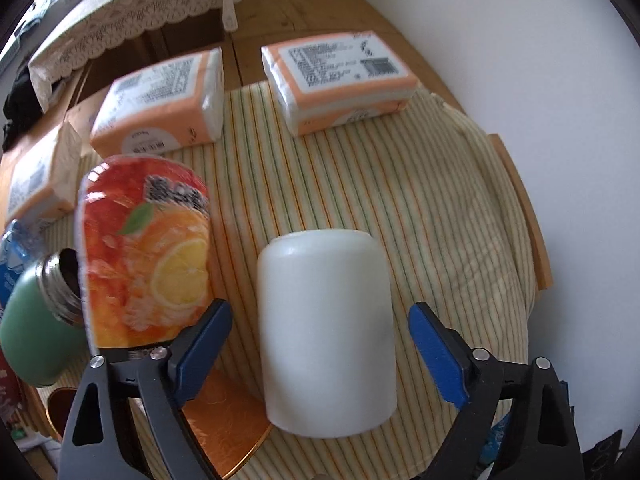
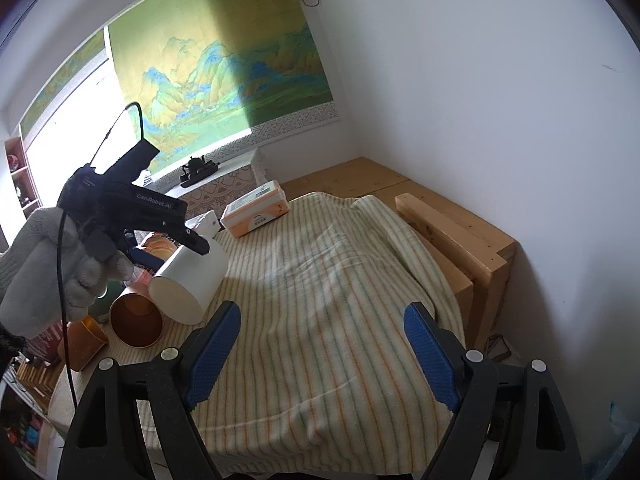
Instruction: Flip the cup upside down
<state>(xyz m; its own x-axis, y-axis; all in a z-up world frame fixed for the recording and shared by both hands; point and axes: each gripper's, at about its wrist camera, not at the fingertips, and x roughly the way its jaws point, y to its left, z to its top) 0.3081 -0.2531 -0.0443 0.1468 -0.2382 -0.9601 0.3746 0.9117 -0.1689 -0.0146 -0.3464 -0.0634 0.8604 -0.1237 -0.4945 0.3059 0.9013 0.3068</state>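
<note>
A white cup (image 1: 326, 332) is between my left gripper's (image 1: 320, 348) blue fingers, with gaps on both sides. In the right wrist view the white cup (image 2: 192, 280) is tilted, its open mouth facing the camera and lifted off the striped cloth (image 2: 320, 300), with the left gripper (image 2: 152, 216) at its top, held by a gloved hand. My right gripper (image 2: 322, 354) is open and empty above the cloth, to the right of the cup.
A fruit-print can (image 1: 146, 248), a green flask (image 1: 36, 332) and an orange cup (image 2: 136, 320) lie to the cup's left. Tissue packs (image 1: 340, 80) sit at the far side. A wooden rail (image 2: 452, 232) and wall bound the right.
</note>
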